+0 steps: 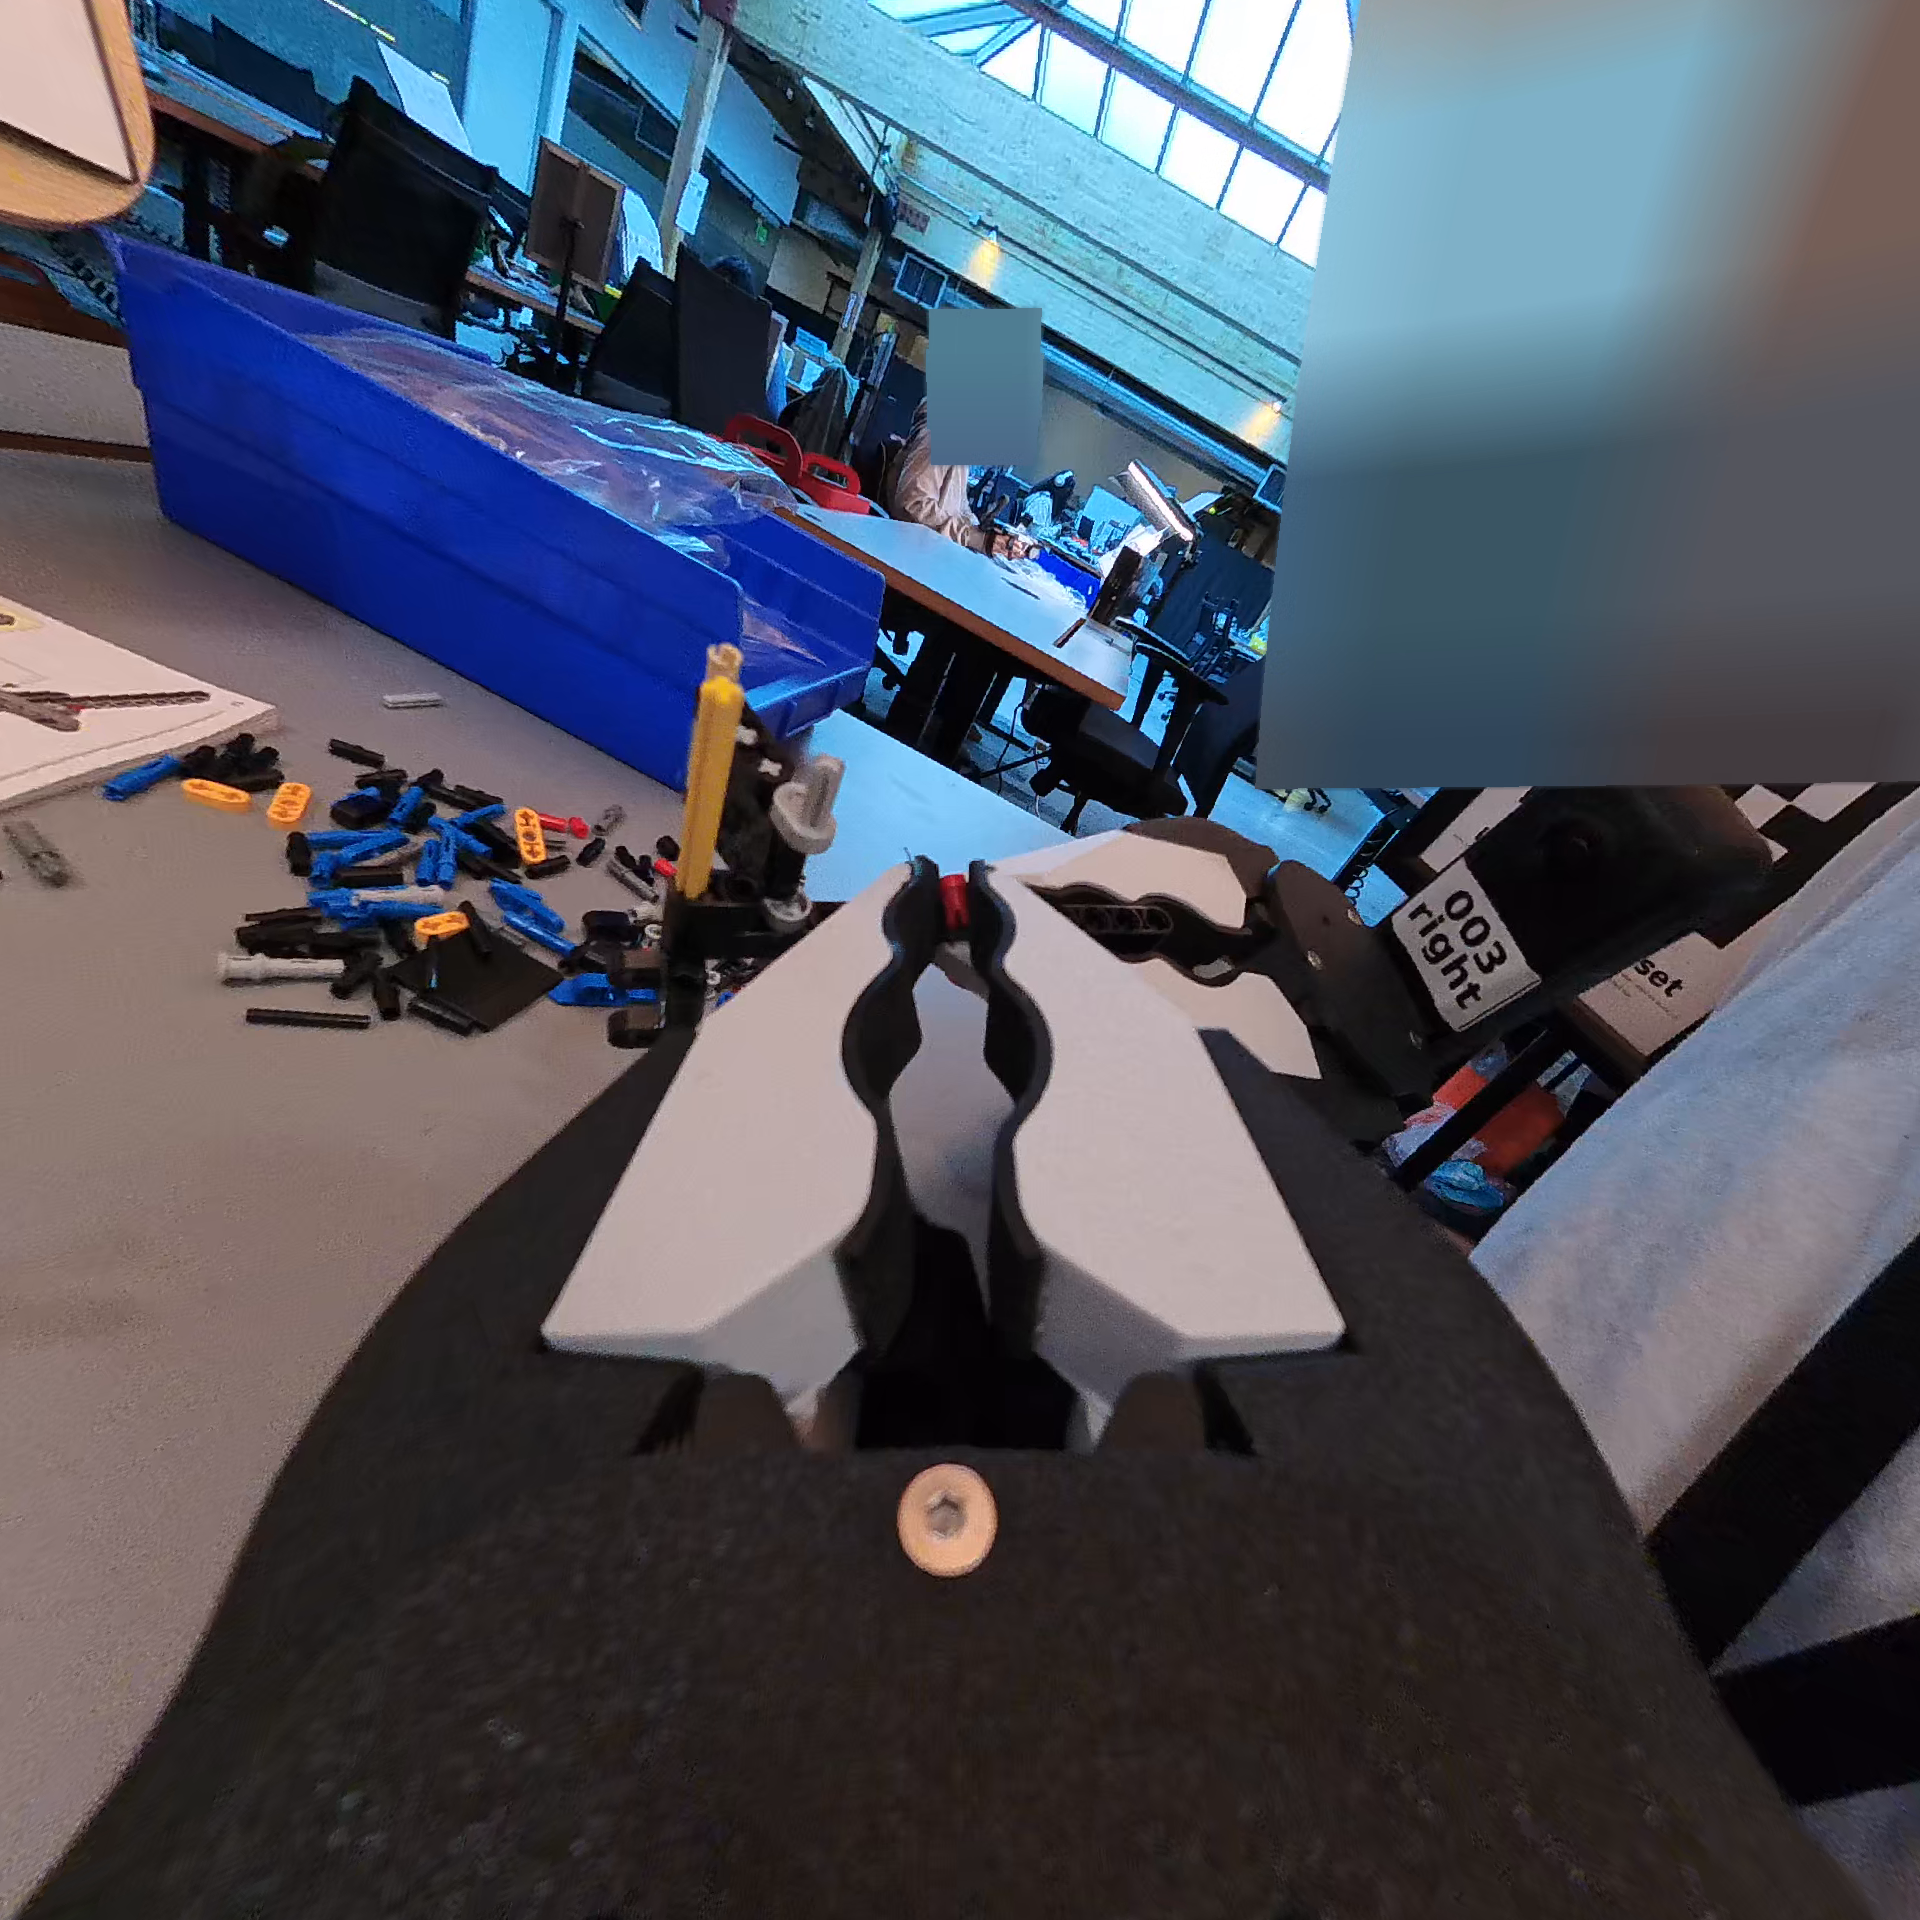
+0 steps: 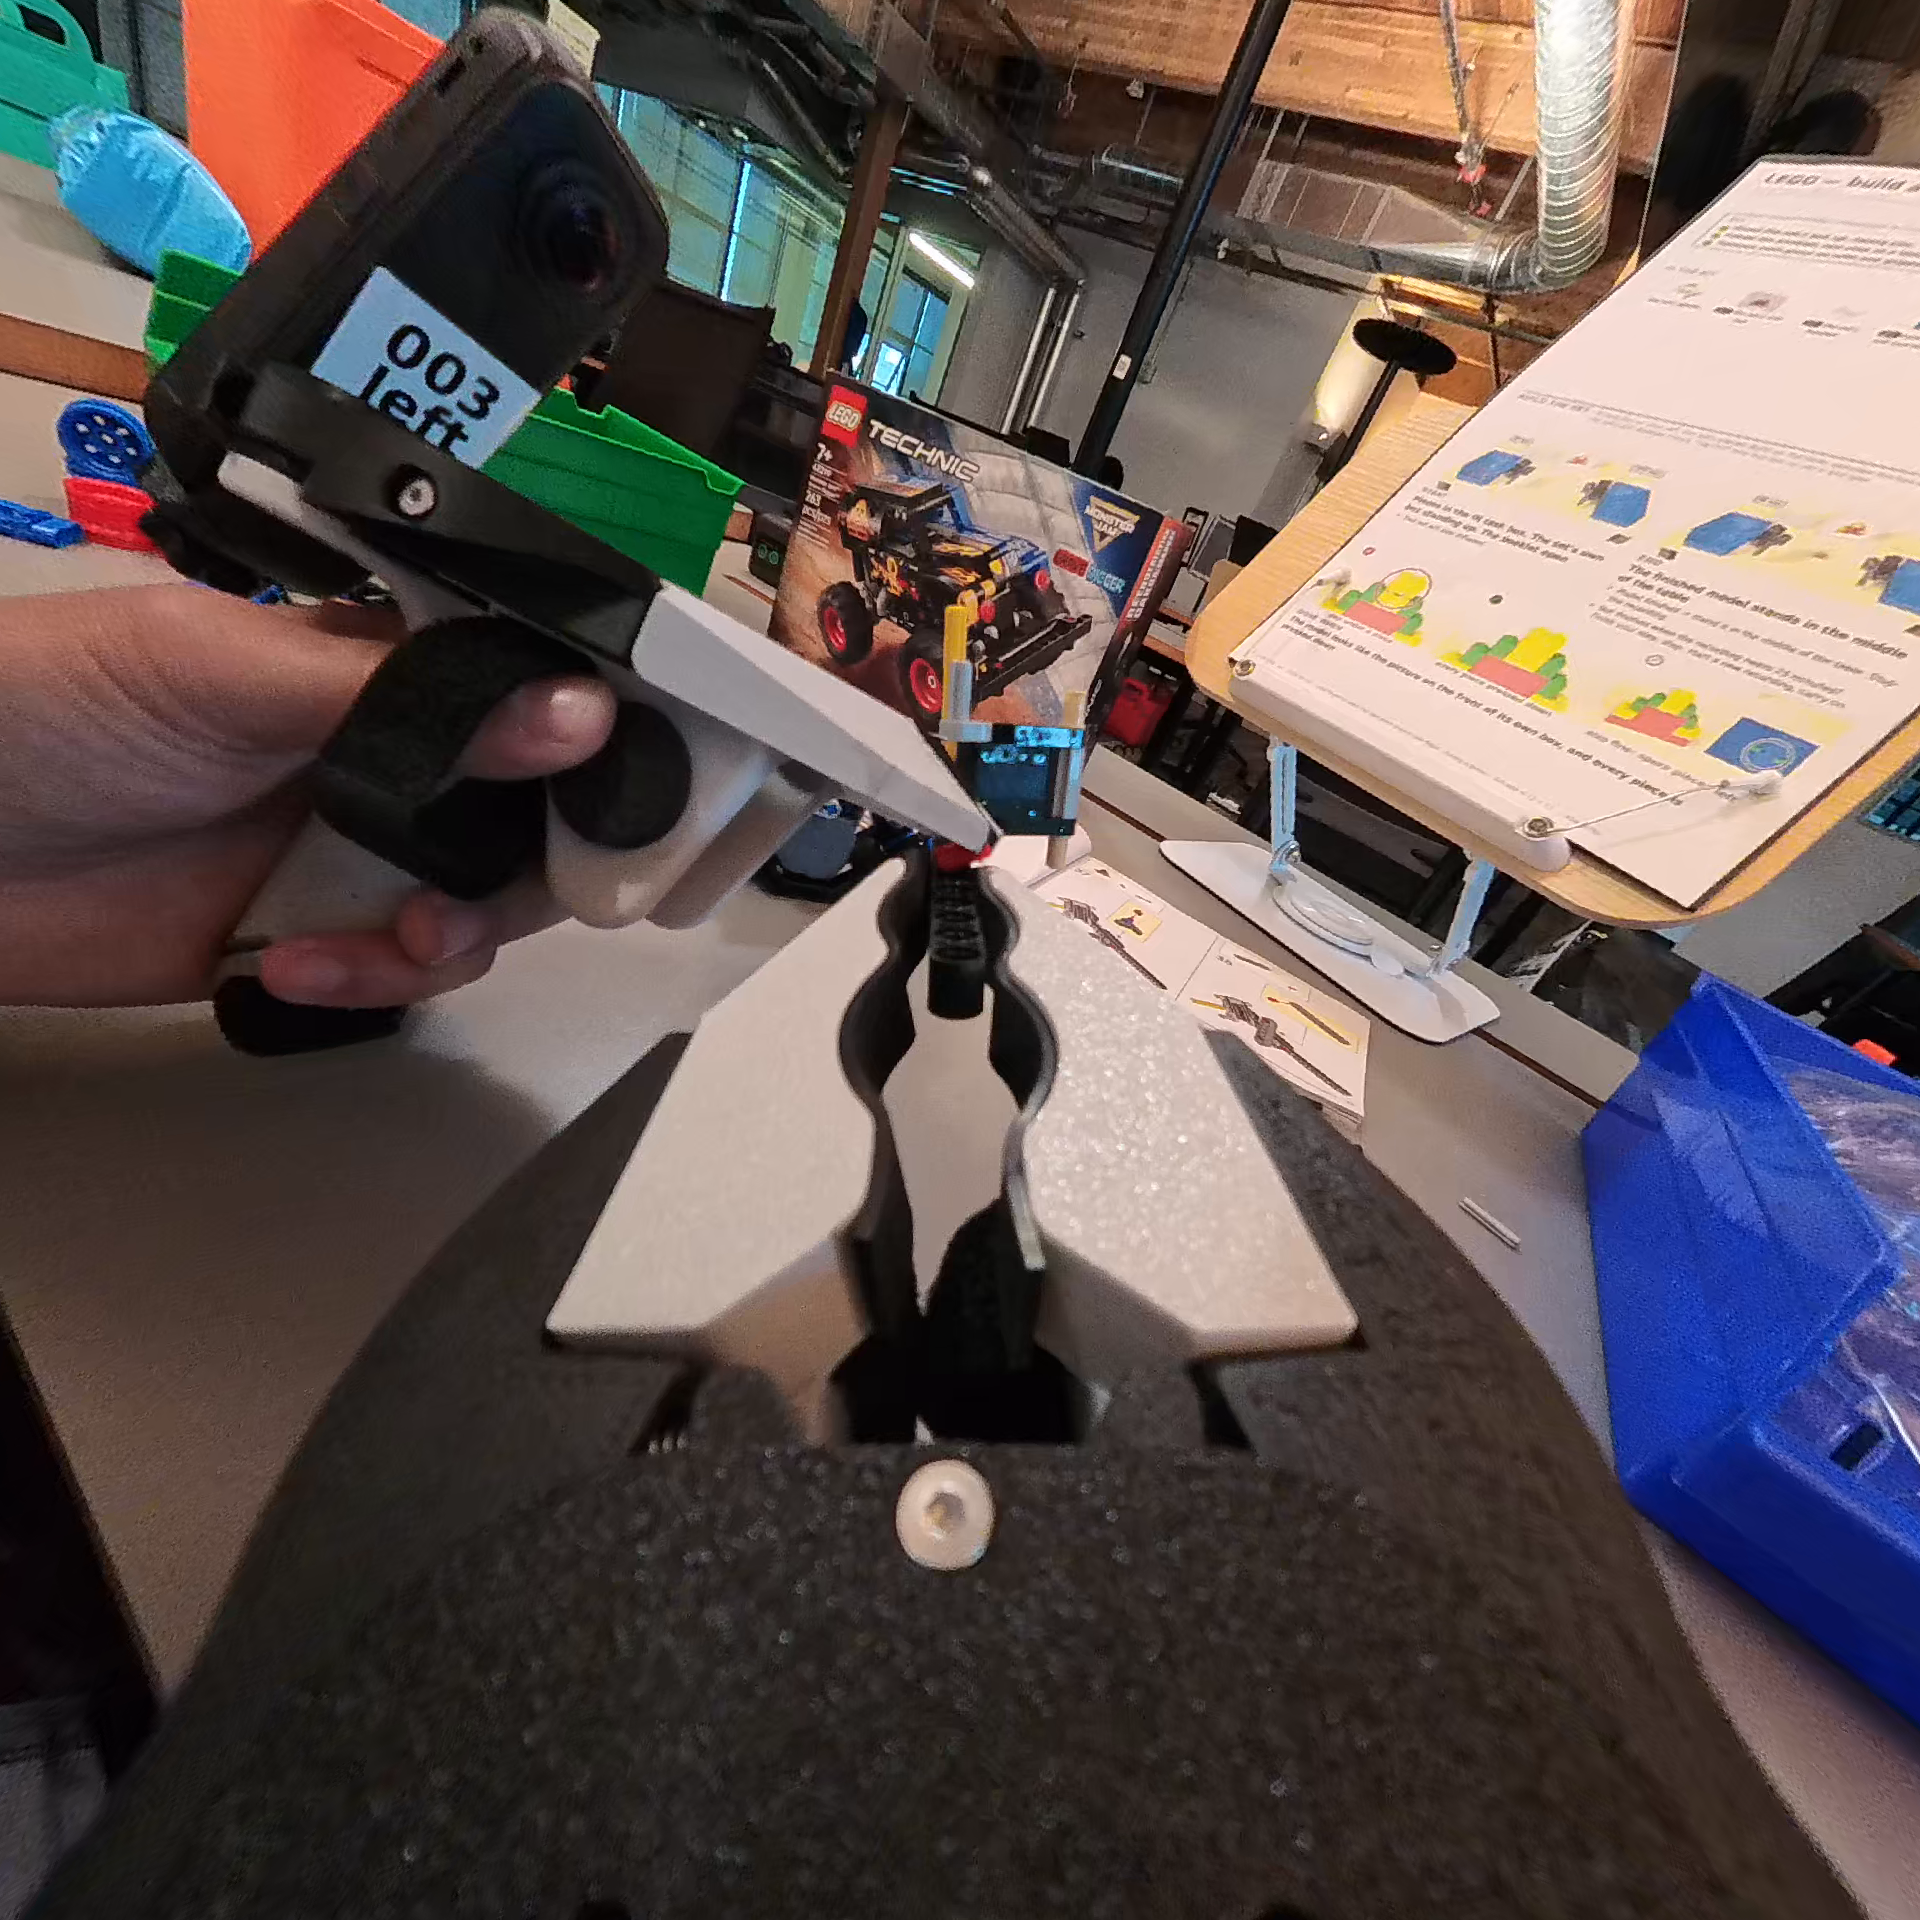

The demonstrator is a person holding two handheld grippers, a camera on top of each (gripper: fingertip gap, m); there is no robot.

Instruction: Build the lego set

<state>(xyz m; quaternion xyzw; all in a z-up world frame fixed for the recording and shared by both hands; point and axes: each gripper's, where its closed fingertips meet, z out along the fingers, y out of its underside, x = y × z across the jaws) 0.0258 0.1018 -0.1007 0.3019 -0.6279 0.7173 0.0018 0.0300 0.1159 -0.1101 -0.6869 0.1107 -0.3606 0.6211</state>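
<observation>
My left gripper (image 1: 948,883) is shut on a small red pin (image 1: 952,902) at its fingertips. My right gripper (image 2: 951,904) is shut on a black beam with holes (image 2: 954,940), held above the table. The two grippers meet tip to tip: the red pin (image 2: 951,857) sits at the end of the black beam (image 1: 1127,920). The left gripper (image 2: 982,831) comes in from the left, held by a hand. The right gripper (image 1: 1039,902) shows at the right. A partial black assembly with a yellow axle (image 1: 717,769) stands on the table beyond.
Several loose blue, black and orange pieces (image 1: 416,873) lie on the grey table (image 1: 156,1195). A blue bin (image 1: 468,499) with a plastic bag stands behind them. The set's box (image 2: 966,582), an instruction board on a stand (image 2: 1662,582) and an open booklet (image 2: 1195,966) are nearby. My left and right fingertips are right by each other.
</observation>
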